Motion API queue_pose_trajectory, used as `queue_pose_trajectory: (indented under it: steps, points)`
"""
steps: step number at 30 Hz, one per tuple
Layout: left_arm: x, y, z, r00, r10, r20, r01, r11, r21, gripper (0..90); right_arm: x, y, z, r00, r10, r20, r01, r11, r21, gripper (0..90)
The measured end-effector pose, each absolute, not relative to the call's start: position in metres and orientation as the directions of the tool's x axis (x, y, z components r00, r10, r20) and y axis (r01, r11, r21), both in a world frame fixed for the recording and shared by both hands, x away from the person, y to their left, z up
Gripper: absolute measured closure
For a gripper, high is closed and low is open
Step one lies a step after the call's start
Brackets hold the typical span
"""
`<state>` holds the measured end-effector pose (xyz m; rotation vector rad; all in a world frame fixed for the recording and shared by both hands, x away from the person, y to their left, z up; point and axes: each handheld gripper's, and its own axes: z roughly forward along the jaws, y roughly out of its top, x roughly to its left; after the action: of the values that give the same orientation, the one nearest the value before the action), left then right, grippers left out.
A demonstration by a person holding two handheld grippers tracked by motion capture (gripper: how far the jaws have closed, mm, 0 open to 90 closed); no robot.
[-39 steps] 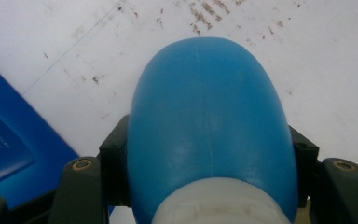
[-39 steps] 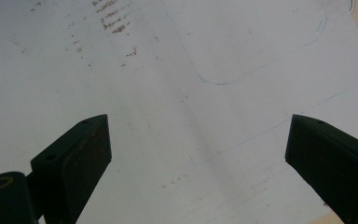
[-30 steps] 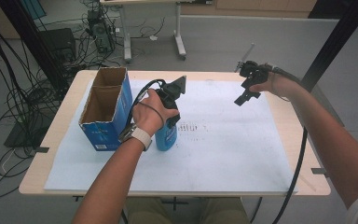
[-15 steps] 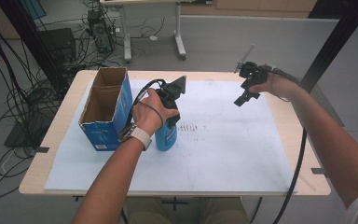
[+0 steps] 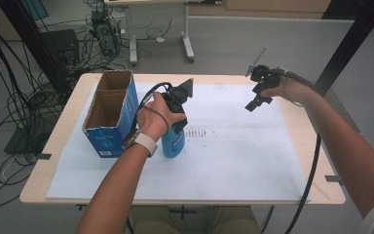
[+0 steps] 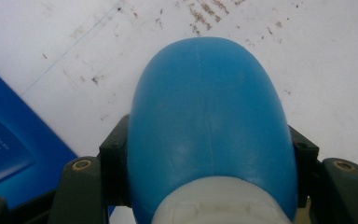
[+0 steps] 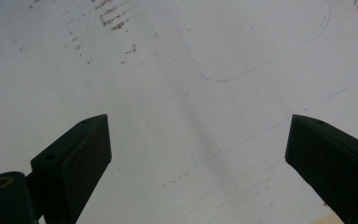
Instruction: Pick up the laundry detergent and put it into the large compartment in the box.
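My left gripper (image 5: 177,109) fingers clamp blue bottle (image 6: 209,121) near neck, bottle upright on worktop (image 5: 292,122) beside blue box (image 5: 108,113). Right gripper (image 5: 259,91) fingers wide apart, empty, hovering. Risk: smooth rounded shoulder slips if I lift.

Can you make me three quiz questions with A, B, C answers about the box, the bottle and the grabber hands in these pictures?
1. Where is the cardboard box?
A. left part of the table
B. on the floor
C. right edge of the table

2. What colour is the bottle?
A. red
B. blue
C. yellow

3. How does the right gripper stand?
A. shut on the bottle
B. shut on the box
C. open, holding nothing

Answers: 1 A, the box stands left of the bottle on the white sheet. 2 B, its body is blue between the left gripper jaws. 3 C, its jaws stand wide apart over bare sheet.
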<state>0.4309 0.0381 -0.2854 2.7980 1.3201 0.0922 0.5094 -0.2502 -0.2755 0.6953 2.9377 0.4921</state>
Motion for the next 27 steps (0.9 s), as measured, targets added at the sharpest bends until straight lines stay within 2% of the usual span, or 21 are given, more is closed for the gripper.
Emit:
queue_pose_trajectory:
  steps: [14,27]
  points:
    - [0.427,0.038,-0.281,0.629,0.776,0.047,0.773,-0.631,0.063,37.6,0.507,-0.254,-0.273,-0.889,0.457,-0.013,0.427,0.841,0.332,6.9]
    - [0.417,0.042,-0.258,0.589,0.807,0.033,0.804,-0.59,0.076,37.6,0.504,-0.252,-0.273,-0.89,0.455,-0.01,0.425,0.839,0.339,6.9]
